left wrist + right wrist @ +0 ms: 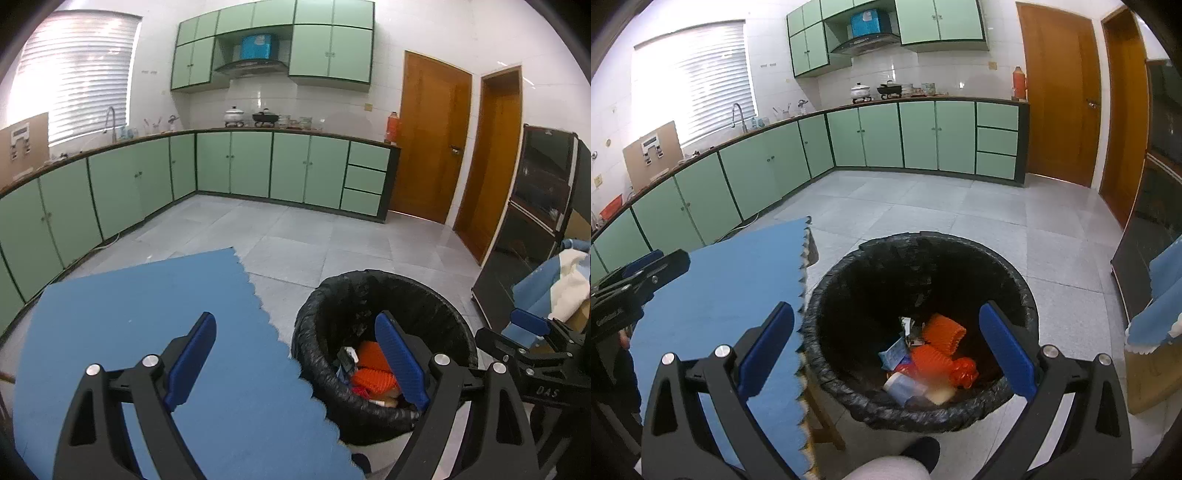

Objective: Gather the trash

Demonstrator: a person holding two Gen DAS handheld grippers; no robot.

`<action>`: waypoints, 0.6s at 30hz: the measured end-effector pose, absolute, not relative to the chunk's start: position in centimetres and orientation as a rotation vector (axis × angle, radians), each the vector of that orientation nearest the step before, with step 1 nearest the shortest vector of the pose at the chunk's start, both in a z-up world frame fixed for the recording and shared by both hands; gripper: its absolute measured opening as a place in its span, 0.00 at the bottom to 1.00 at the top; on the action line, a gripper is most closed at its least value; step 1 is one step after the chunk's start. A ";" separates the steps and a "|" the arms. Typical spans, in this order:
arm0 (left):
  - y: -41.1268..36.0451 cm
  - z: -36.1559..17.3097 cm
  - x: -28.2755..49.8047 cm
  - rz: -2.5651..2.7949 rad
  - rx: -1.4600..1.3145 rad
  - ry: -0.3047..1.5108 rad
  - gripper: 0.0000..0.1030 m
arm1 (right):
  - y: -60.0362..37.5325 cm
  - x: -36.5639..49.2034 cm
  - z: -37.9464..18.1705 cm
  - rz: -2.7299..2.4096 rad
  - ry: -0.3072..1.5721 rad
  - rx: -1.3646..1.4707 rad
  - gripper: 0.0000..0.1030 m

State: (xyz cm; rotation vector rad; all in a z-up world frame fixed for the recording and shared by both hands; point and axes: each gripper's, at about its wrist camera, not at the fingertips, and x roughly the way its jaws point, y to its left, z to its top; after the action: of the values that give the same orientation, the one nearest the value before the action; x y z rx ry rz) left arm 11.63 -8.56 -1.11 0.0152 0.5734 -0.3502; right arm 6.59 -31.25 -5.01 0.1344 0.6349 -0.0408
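A bin with a black liner (1015, 280) stands on the tiled floor beside a table with a blue foam mat (720, 295). Inside lie orange ribbed cups (942, 332), a blue and white packet (894, 352), a white container (905, 387) and an orange bag (964, 371). My right gripper (886, 308) hangs open over the bin's mouth, with nothing between its blue pads (1004, 350). My left gripper (295, 317) is open and empty, straddling the mat's edge (266, 317) and the bin (332, 295). The right gripper (528, 332) also shows at the right of the left wrist view.
Green floor cabinets (251, 166) run along the left and far walls. Two wooden doors (432, 136) stand at the back right. A black glass-fronted cabinet (535, 206) and a box with blue mats and cloth (561, 288) are to the right. A knee (886, 469) and a shoe (923, 448) are near the bin.
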 end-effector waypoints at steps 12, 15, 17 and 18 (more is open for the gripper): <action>-5.6 2.3 7.4 -0.319 0.027 0.543 0.85 | -28.1 4.3 -1.5 -0.006 0.594 0.111 0.95; -5.2 3.3 6.8 -0.310 0.036 0.524 0.85 | -27.5 3.8 -0.5 0.004 0.579 0.100 0.95; -5.1 4.0 6.4 -0.310 0.039 0.514 0.86 | -27.3 3.5 0.1 0.008 0.573 0.092 0.95; -5.0 4.2 6.2 -0.311 0.039 0.508 0.86 | -27.2 3.4 0.5 0.011 0.568 0.089 0.95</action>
State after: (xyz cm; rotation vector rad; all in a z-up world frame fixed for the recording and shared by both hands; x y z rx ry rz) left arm 6.17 -4.98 4.23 0.0395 0.5079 -0.3106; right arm 3.36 -27.18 0.46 0.0887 0.5678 0.0109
